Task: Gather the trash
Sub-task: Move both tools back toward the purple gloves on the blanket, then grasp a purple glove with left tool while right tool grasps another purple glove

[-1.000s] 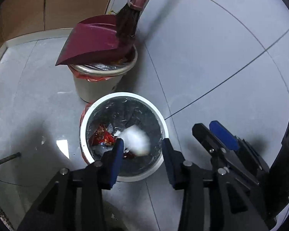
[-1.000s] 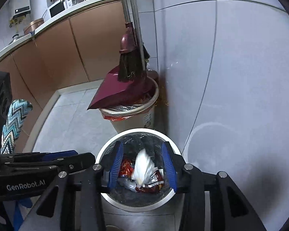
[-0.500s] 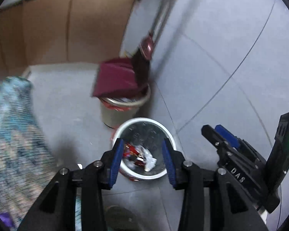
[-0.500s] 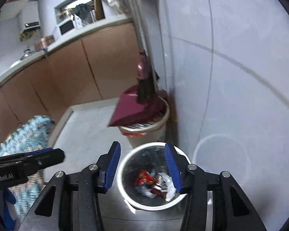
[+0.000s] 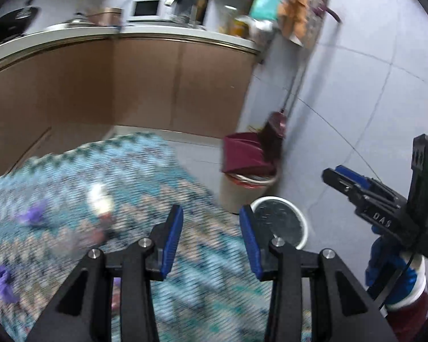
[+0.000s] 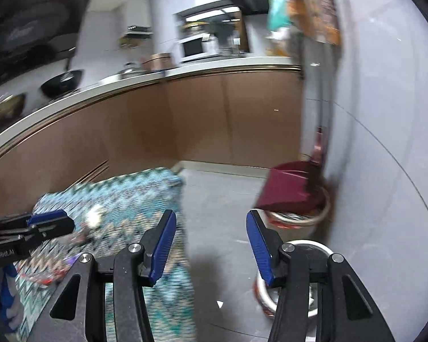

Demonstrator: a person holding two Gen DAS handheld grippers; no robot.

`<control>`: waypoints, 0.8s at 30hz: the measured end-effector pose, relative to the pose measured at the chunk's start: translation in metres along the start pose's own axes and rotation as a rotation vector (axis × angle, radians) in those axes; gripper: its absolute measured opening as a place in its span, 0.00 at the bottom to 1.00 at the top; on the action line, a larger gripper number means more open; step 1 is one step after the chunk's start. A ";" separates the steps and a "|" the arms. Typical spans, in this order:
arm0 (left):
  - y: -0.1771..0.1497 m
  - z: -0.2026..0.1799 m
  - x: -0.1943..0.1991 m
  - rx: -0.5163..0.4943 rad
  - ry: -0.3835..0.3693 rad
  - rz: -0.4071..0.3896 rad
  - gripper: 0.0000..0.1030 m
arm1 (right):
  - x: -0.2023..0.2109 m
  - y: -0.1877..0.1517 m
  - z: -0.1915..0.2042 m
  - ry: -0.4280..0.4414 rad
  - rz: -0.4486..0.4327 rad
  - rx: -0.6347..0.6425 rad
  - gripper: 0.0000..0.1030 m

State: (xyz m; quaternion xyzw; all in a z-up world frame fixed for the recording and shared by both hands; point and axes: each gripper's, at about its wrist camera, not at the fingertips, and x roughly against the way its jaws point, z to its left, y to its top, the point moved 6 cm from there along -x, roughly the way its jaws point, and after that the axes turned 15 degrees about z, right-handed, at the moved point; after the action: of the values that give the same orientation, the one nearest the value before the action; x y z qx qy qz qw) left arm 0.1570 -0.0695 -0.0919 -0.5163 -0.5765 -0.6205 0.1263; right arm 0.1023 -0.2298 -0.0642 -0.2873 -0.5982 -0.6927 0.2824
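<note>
From my left camera, reading left to right, the zigzag-patterned teal and beige cloth fills everything from 9 o'clock to 6 o'clock, and the trash I take to be next lies on it: purple crumpled scraps at about 9 o'clock, and a small pale crumpled wrapper at about 10 o'clock from the left gripper. Blur keeps me from telling the wrapper's long axis or exactly what it is. My left gripper has its 2 blue-padded jaws spread apart with nothing between them. Further right, at about 1 o'clock and just beyond the right jaw, sits the white-rimmed round waste bin with a dark liner on the floor, with the beige bin carrying a maroon dustpan behind it by the wall. On the right camera, the same wrapper lies at 10 o'clock, and my right gripper is likewise spread wide and holding nothing, with the white-rimmed bin low at 4 o'clock. I judge the left hand the nearer one to the litter, since it hangs over the cloth, so the coming reach should swing left and forward, away from the bin.
</note>
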 end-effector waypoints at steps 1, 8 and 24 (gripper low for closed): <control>-0.008 0.017 0.011 0.021 0.027 -0.015 0.38 | -0.002 0.000 0.011 0.012 0.007 0.020 0.47; -0.054 0.120 0.064 0.146 0.196 -0.065 0.44 | -0.017 -0.005 0.062 0.072 0.054 0.129 0.47; -0.119 0.283 0.051 0.454 0.349 0.048 0.57 | -0.107 -0.044 0.164 0.300 0.281 0.315 0.52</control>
State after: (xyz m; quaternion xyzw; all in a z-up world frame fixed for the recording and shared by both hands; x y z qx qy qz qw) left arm 0.1854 0.2286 -0.1776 -0.3736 -0.6578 -0.5519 0.3508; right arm 0.1520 -0.0564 -0.1526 -0.2142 -0.6045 -0.5797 0.5026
